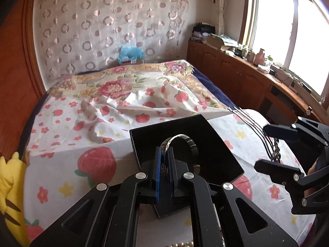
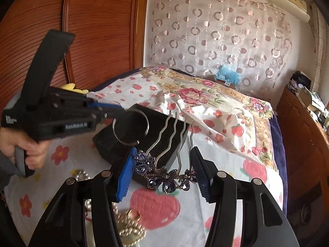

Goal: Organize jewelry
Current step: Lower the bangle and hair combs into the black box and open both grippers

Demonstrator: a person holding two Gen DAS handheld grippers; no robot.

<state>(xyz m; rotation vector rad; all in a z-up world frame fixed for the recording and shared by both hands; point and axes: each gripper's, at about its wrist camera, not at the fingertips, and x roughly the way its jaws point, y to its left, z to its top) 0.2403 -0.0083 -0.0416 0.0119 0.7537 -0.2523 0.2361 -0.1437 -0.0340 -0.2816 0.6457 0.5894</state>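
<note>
Two pieces held: your left gripper (image 1: pixel 163 165) fingers clenched on rigid, slippery bangle (image 1: pixel 185 144); right gripper (image 2: pixel 164 175) fingers bracing hair comb (image 2: pixel 164 177) by jeweled crown. Thin prongs fragile; lower into black tray (image 1: pixel 216 144).

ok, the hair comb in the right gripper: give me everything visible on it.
The hair comb is silver-toned metal with four wavy prongs pointing up and away from the camera. Its head is a row of dark blue-purple teardrop stones in small studded settings. It is held off the bed, spanning the right gripper, whose ribbed blue pads meet the ends of its jewelled head. Behind it sits the black tray. In the left wrist view its prongs show as thin lines.
</note>
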